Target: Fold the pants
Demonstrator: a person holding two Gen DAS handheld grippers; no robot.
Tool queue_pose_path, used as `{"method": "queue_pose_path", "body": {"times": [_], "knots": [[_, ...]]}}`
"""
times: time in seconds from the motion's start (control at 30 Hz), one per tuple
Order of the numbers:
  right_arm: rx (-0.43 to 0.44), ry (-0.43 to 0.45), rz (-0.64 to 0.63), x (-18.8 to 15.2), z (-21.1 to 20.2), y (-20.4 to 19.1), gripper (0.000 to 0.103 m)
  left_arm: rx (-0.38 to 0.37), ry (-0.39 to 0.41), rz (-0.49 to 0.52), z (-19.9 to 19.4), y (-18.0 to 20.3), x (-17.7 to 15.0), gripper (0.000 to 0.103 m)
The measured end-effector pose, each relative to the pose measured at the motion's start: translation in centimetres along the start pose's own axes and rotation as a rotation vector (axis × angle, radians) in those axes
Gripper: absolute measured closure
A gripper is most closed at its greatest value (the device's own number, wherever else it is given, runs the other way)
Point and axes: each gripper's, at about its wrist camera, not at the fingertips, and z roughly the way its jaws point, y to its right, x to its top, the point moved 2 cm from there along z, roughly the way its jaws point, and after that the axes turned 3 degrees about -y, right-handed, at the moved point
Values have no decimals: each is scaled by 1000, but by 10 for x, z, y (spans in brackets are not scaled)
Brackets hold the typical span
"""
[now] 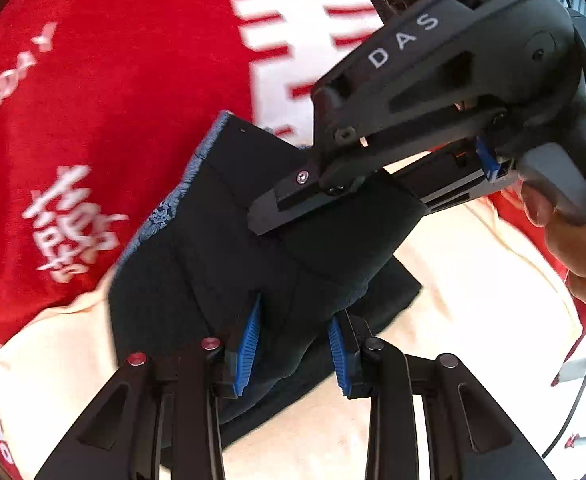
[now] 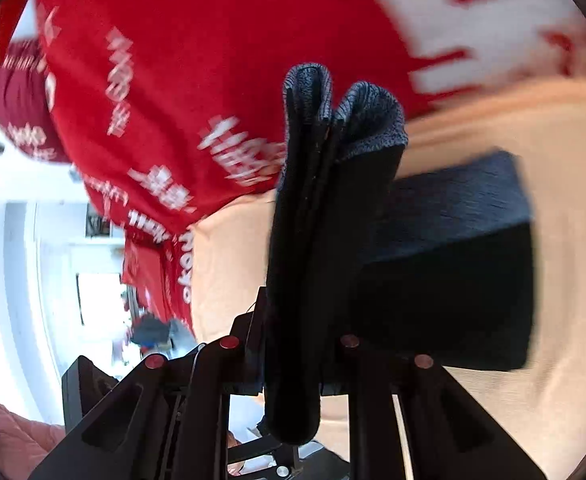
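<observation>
A: Centre of the left wrist view, the dark pants point(image 1: 261, 248) are bunched into a thick stack over the cream cloth point(image 1: 473, 280), with the red printed cloth point(image 1: 113, 100) filling the upper left.

B: And the left gripper point(image 1: 293, 354) at bottom centre has its blue pads point(image 1: 249, 344) narrow, nipping a fold of that fabric.

A: The right gripper point(image 1: 265, 216) reaches in from the upper right. In its own view, the right gripper point(image 2: 293, 360) is clamped tight on a doubled roll of the pants point(image 2: 305, 240) that stands up mid-frame.

B: More dark fabric lies flat at right centre there. I'd judge this a mid-fold carry, both tools holding layers.

A: Next calls for laying the held layers squarely onto that flat part, edges matched, before either grip lets go.
</observation>
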Motion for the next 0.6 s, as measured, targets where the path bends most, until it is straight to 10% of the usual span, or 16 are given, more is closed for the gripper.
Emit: {"method": "queue_pose_path", "body": {"times": [0.2, 0.37, 0.6], "knots": [[-40, -52, 62, -10, 30, 62, 81, 23, -147, 6, 41, 16, -18, 65], [-113, -41, 38, -15, 40, 55, 76, 19, -189, -90, 31, -10, -24, 20], [-265, -16, -3, -24, 41, 26, 55, 25, -256, -268, 26, -65, -34, 20]]}}
